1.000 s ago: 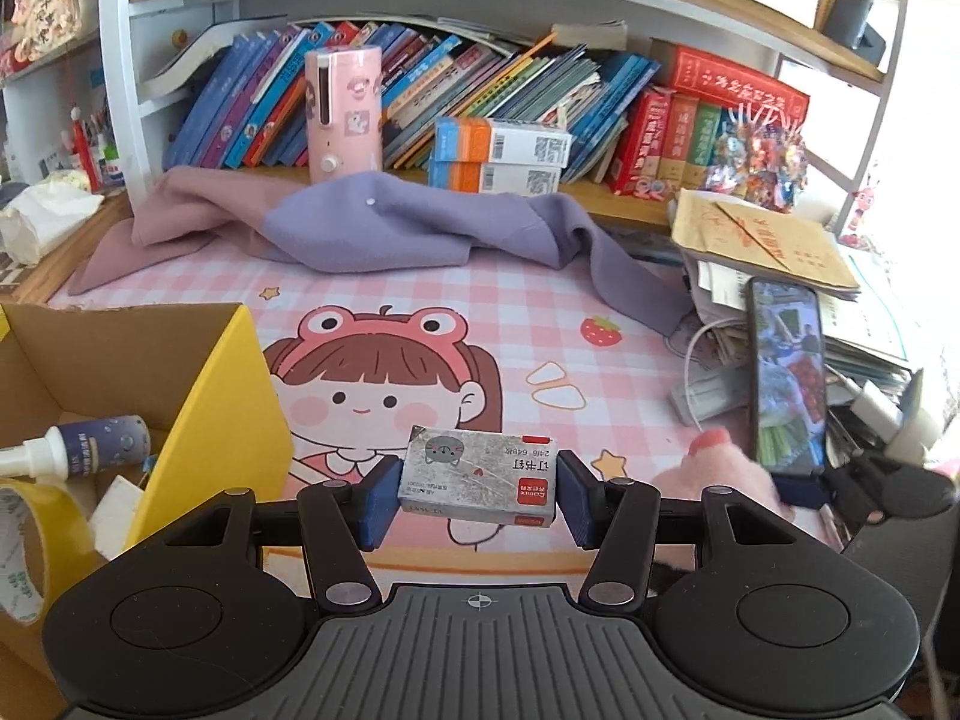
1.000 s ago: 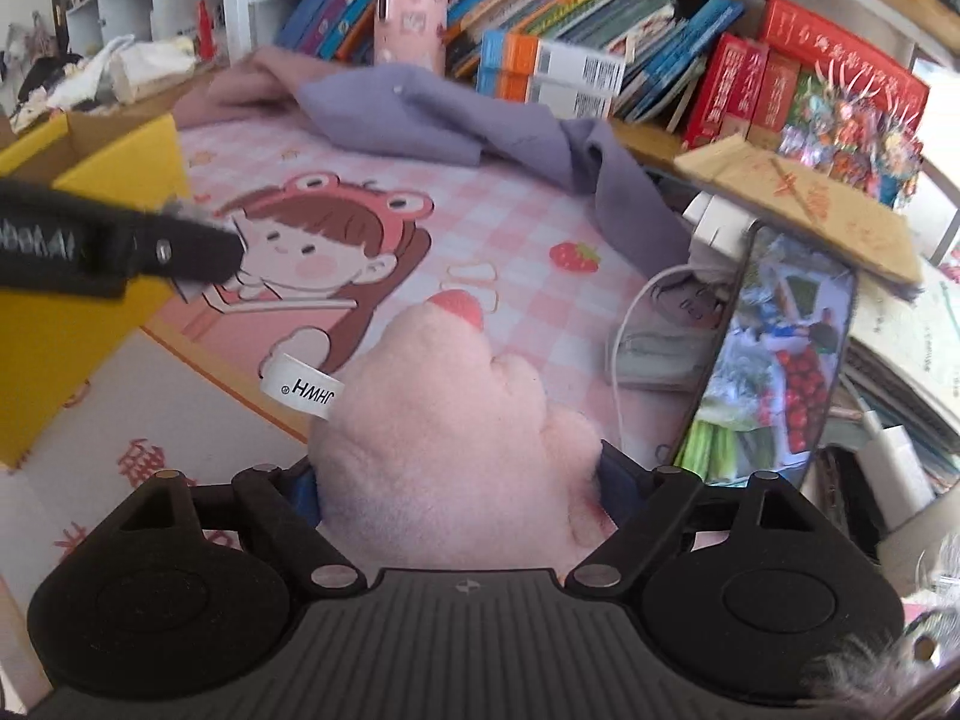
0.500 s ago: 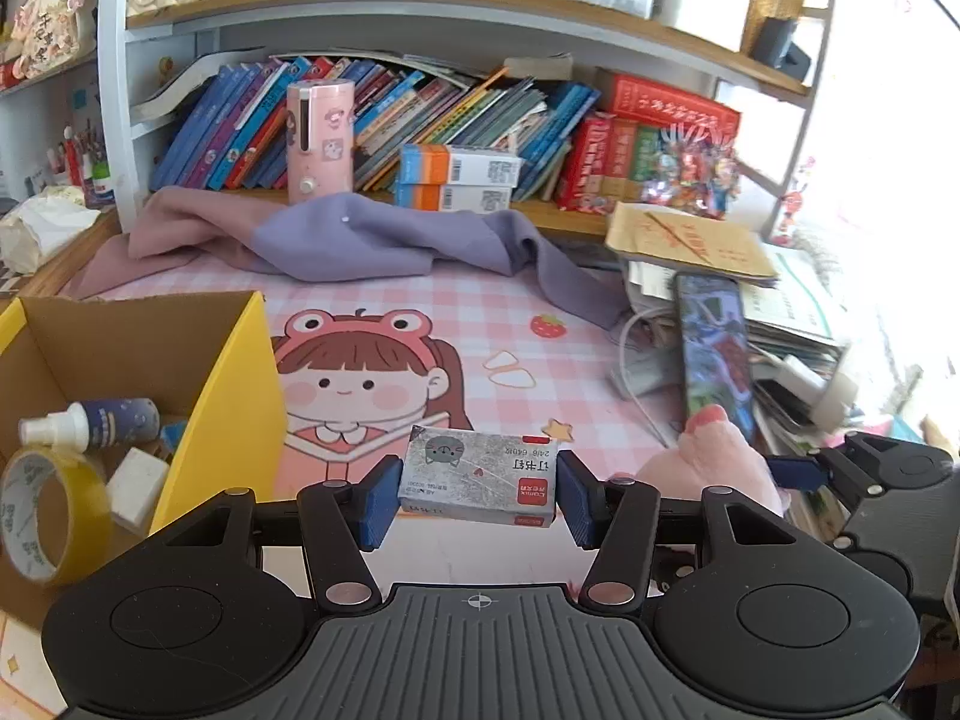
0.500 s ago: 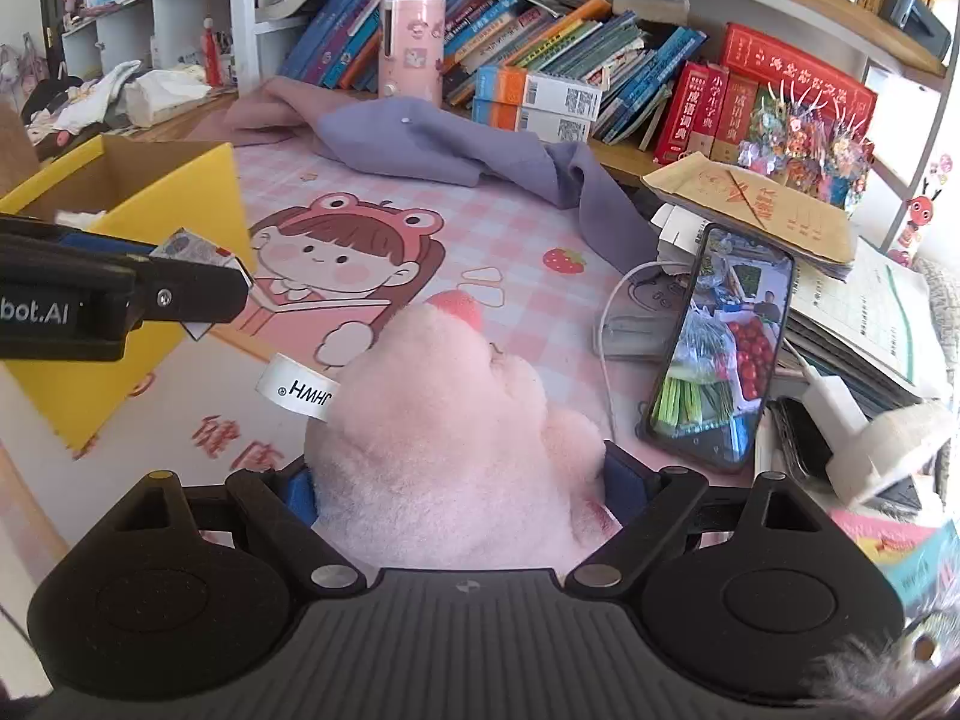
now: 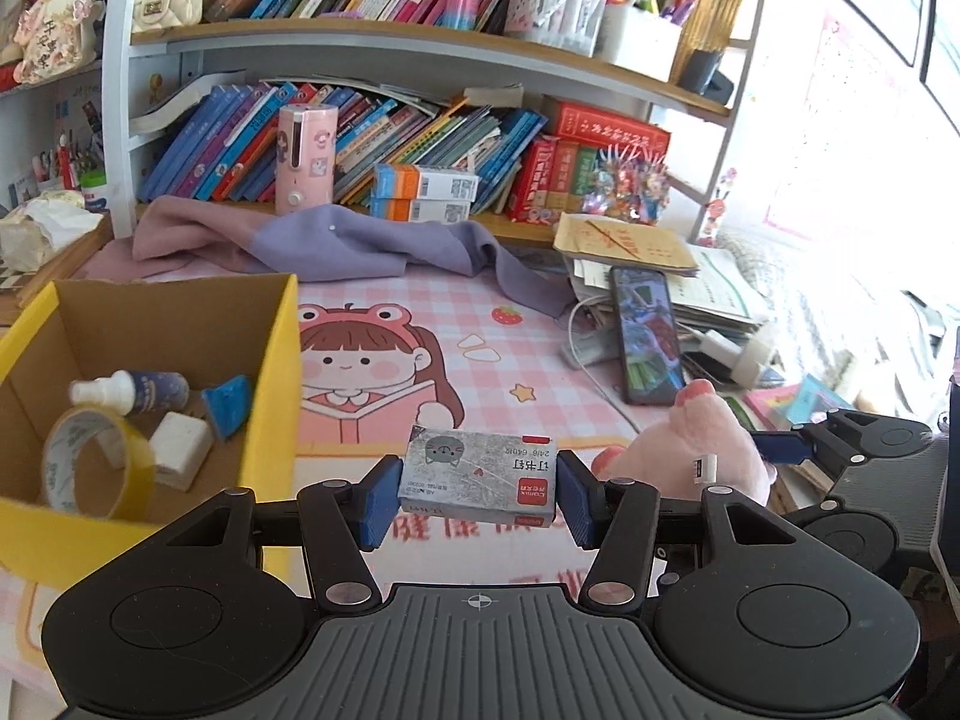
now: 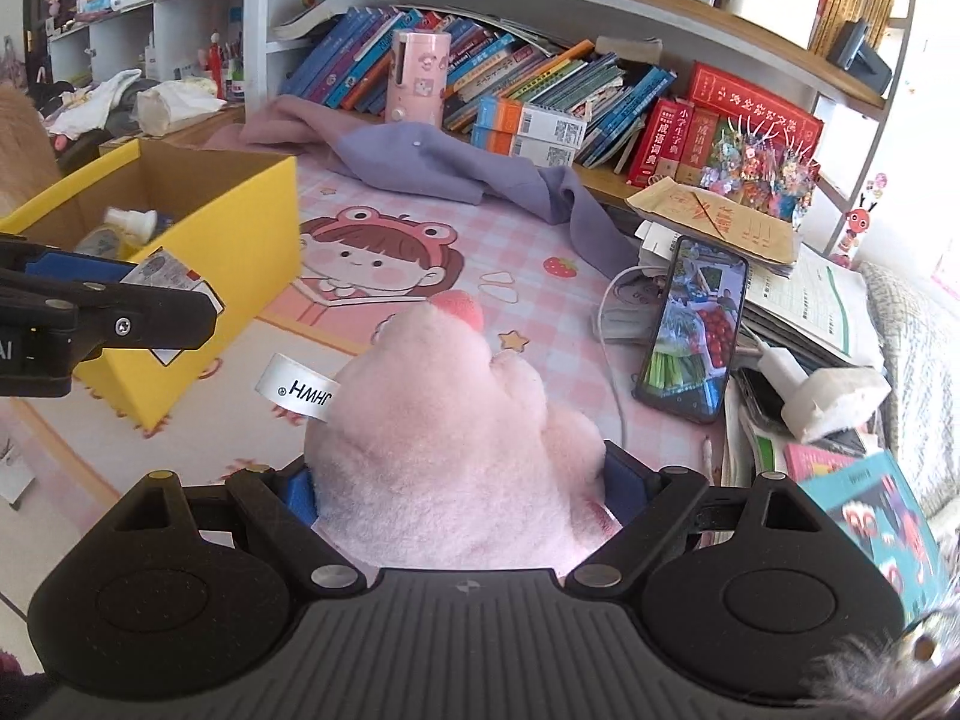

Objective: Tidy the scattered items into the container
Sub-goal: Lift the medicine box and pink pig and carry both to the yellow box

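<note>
My left gripper [image 5: 478,495] is shut on a grey staple box [image 5: 478,476] with a cat picture and a red label, held in the air above the pink desk mat, just right of the yellow cardboard box [image 5: 281,372]. The box holds a tape roll [image 5: 90,468], a spray bottle [image 5: 129,391], a white eraser [image 5: 179,457] and a blue item [image 5: 228,407]. My right gripper [image 6: 459,489] is shut on a pink plush toy [image 6: 456,450] with a white tag. The plush also shows in the left wrist view [image 5: 702,450], and the yellow box in the right wrist view [image 6: 234,240].
A phone [image 5: 645,336] leans on a pile of papers and cables at the right. A purple cloth [image 5: 336,246] lies at the back of the mat. Books and a pink canister [image 5: 303,159] fill the shelf behind. The left gripper [image 6: 108,306] reaches in from the left in the right wrist view.
Both grippers have risen and pulled back from the mat with their loads. The yellow box's inside now shows more fully at the left.
</note>
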Demonstrator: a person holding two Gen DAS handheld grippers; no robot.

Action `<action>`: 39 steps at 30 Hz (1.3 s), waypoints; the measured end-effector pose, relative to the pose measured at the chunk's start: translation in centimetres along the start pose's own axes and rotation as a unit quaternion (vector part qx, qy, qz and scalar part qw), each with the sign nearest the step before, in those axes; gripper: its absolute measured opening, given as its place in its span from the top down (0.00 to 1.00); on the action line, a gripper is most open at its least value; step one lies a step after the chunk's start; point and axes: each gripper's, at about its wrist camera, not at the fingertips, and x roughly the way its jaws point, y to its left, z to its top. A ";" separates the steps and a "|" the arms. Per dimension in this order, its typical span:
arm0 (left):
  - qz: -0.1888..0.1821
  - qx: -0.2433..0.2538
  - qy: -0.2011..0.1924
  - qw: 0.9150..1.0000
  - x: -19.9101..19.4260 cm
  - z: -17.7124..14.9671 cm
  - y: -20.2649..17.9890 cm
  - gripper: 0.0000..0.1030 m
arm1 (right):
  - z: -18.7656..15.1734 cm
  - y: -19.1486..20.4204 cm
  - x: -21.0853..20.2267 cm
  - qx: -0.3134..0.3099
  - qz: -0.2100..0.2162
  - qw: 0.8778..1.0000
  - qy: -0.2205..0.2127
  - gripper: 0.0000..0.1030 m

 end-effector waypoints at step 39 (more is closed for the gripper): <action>0.082 -0.034 0.026 0.996 -13.9 -10.4 14.4 0.48 | -3.1 20.7 -5.9 -0.066 0.075 0.995 0.017 0.15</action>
